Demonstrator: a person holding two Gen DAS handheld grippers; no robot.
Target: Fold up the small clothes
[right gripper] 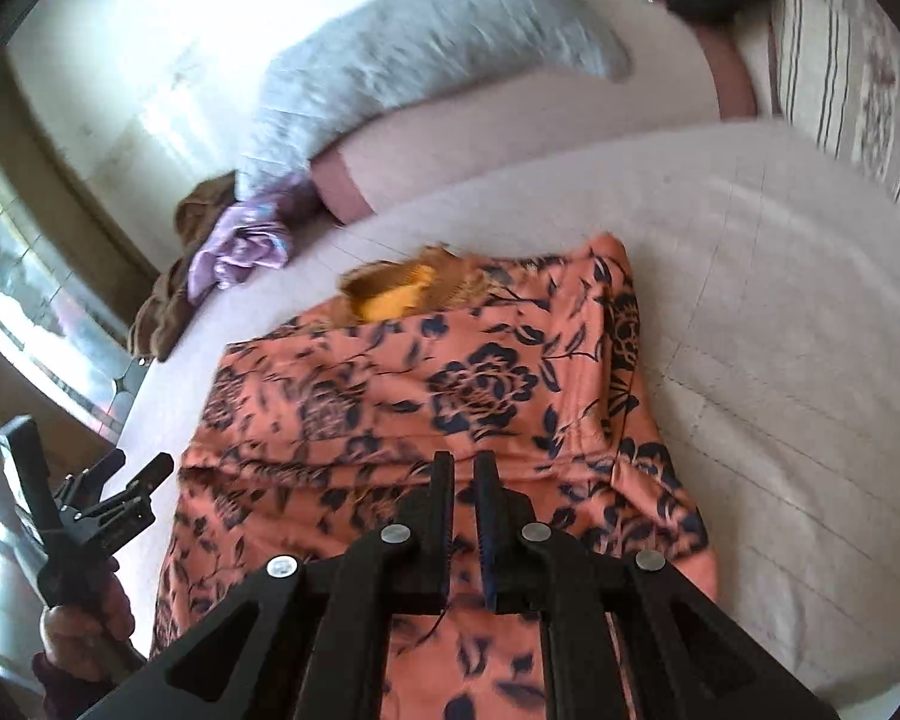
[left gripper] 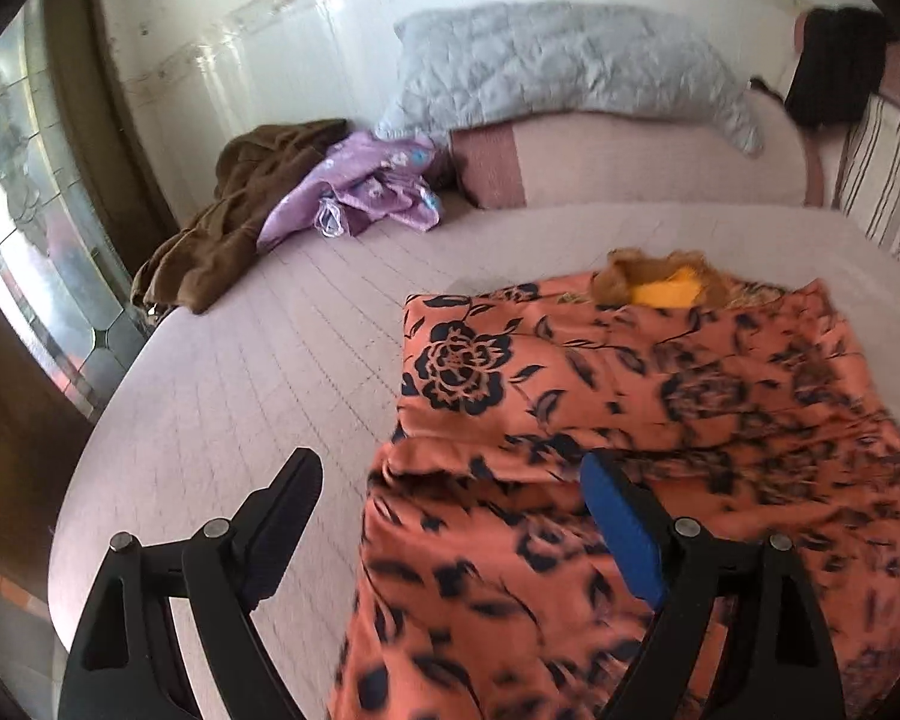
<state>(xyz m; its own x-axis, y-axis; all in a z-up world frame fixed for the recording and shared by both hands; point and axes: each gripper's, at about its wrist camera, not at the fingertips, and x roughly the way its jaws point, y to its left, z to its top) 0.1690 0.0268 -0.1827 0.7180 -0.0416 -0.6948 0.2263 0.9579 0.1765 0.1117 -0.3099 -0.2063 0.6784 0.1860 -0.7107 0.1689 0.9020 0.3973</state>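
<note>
The left gripper's (left gripper: 450, 480) jaws stand wide apart with nothing pressed between them: one finger hangs over the bare bed cover, the other, with a blue pad, over the near part of the orange floral garment (left gripper: 660, 396). The right gripper's (right gripper: 463, 468) jaws are drawn almost together, a thin slit between the fingers; whether a fold of cloth is caught in that slit cannot be told, since the fingertips lie right over the fabric.

The orange floral garment, patterned with dark roses and leaves, lies spread on the bed (left gripper: 240, 372), its near end hanging over the bed's front edge toward both cameras. A fold runs across it, so that the far part lies as a flat doubled layer. At the garment's far edge a brown and yellow piece of clothing (left gripper: 660, 288) peeks out from under it.

Farther from the garment, toward the window side, a purple patterned cloth (left gripper: 366, 186) lies crumpled, touching a brown cloth (left gripper: 234, 222) heaped beside it. Beyond the garment, against the wall, a grey quilted pillow (left gripper: 570, 66) rests on a pink bolster (left gripper: 630, 162). A striped cushion (left gripper: 888, 186) stands on the other side from the window, and a black object (left gripper: 834, 66) sits above it.

In the right wrist view a person's hand (right gripper: 84, 630) grips the handle of the left gripper, just off the garment's window-side edge
</note>
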